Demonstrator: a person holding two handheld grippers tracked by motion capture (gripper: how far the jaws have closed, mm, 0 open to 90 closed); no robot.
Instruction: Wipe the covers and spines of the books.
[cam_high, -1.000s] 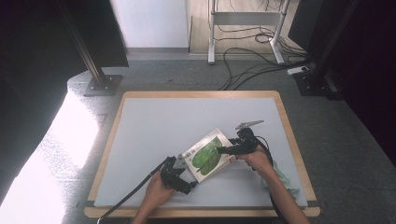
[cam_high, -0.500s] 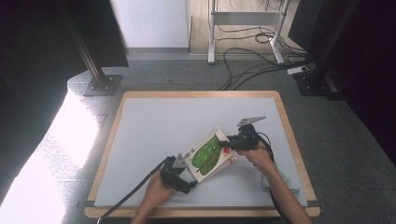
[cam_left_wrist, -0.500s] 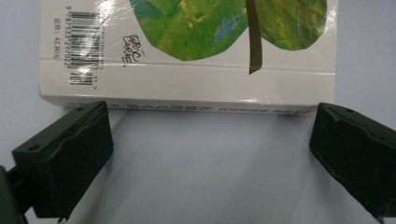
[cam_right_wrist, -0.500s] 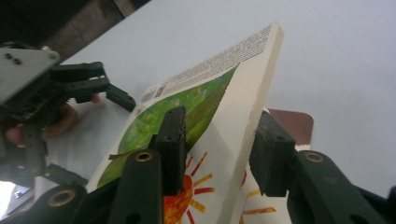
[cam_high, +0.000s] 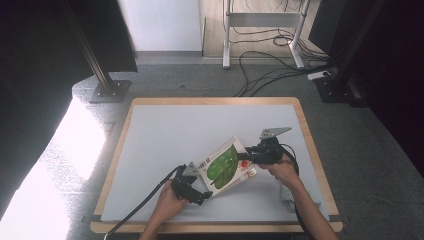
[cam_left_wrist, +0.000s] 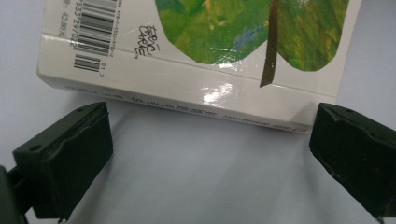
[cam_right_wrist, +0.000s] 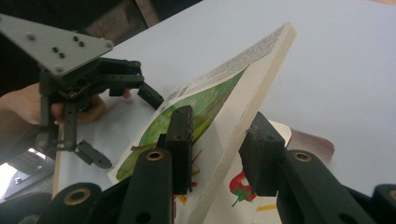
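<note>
Moved: board book (cam_high: 226, 165) now tilts up on its right edge, lifted since a second ago; right gripper (cam_high: 246, 156) has just been closing on it.
Right fingers: pinching the book's cover and front pages (cam_right_wrist: 233, 130), one pad (cam_right_wrist: 180, 135) on the green leaf cover.
Left fingers: left gripper (cam_left_wrist: 210, 154) spread wide, spine just ahead of the pads, untouched.
Hidden: book's far part cut off in the left gripper view; spine lettering unreadable.
Count: one book, two grippers.
View difference: barcode (cam_left_wrist: 93, 32) visible from the left gripper view; strawberry picture (cam_right_wrist: 240, 184) on an inner page from the right gripper view.

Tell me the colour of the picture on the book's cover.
A mottled green leaf on the white board book; left gripper view shows it best.
</note>
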